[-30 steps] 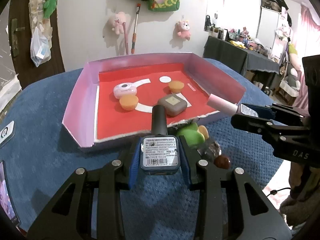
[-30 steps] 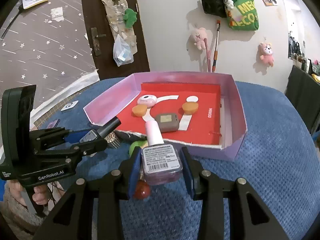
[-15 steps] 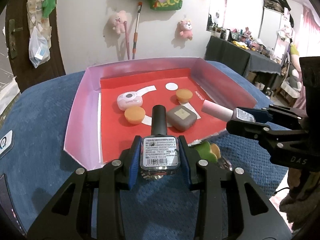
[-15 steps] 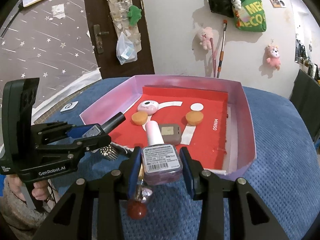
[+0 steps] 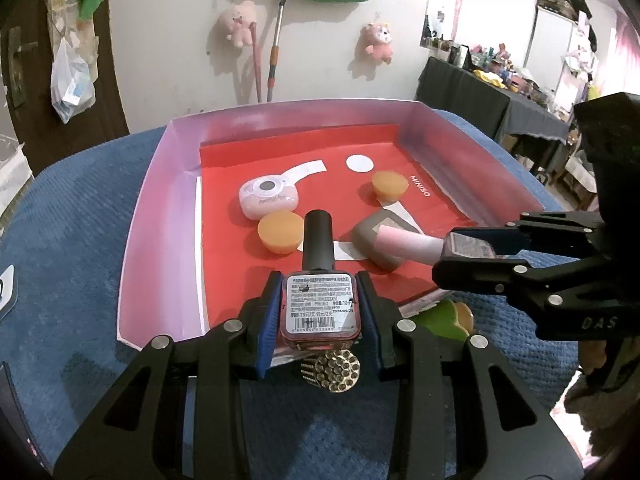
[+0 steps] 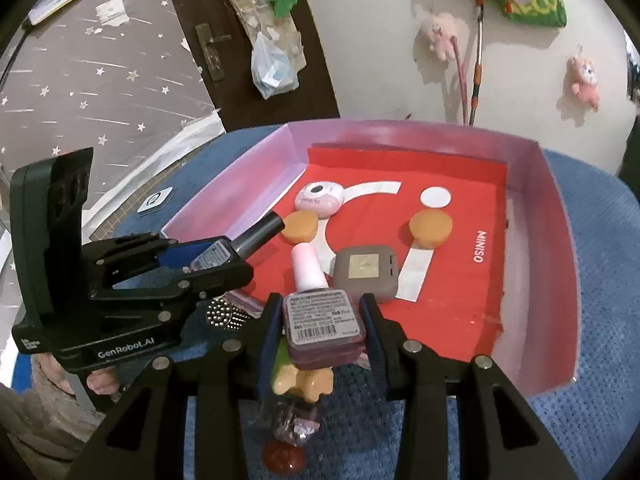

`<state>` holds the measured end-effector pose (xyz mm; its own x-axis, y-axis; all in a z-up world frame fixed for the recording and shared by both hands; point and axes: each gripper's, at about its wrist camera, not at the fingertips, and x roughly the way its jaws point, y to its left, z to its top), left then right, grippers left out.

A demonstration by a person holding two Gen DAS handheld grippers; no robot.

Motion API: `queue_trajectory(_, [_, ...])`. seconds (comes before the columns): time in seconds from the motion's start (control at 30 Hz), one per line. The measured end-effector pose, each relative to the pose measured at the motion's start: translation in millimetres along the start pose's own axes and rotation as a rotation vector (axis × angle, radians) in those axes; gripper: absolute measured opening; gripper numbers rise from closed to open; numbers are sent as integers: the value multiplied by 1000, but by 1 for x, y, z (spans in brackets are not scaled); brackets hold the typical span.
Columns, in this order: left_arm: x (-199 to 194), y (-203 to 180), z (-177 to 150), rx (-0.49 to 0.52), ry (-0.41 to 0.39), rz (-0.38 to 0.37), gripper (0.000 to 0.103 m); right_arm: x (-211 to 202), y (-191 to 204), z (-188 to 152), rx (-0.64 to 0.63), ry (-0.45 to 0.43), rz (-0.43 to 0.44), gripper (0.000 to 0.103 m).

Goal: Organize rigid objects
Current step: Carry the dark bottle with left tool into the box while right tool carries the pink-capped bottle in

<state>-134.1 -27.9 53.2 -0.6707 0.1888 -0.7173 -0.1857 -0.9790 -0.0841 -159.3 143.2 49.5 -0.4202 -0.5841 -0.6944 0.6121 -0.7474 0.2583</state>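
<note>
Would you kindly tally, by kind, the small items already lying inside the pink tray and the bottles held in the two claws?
Orange round pieces: 2
Pink oval case: 1
Grey-brown square case: 1
Nail polish bottles: 2, black-capped in the left claw, pink-capped in the right claw
Total: 6
</note>
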Motion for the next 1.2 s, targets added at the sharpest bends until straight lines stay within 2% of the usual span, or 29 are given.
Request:
queue_trajectory(0.33, [11,4,2,1,33,21,33,27,-12,7,58,96,76,41])
queue_trajectory(0.6, [25,9,3,-22,75,-4,33,43,-15,11,62,146,78,41])
queue_trajectory(1.0, [40,6,9,-5,102,-9,33,50,-19,11,-19,98,-112,40])
queue_trajectory(1.2, [54,9,14,-11,112,-1,33,49,-32,15,3,73,-161,40])
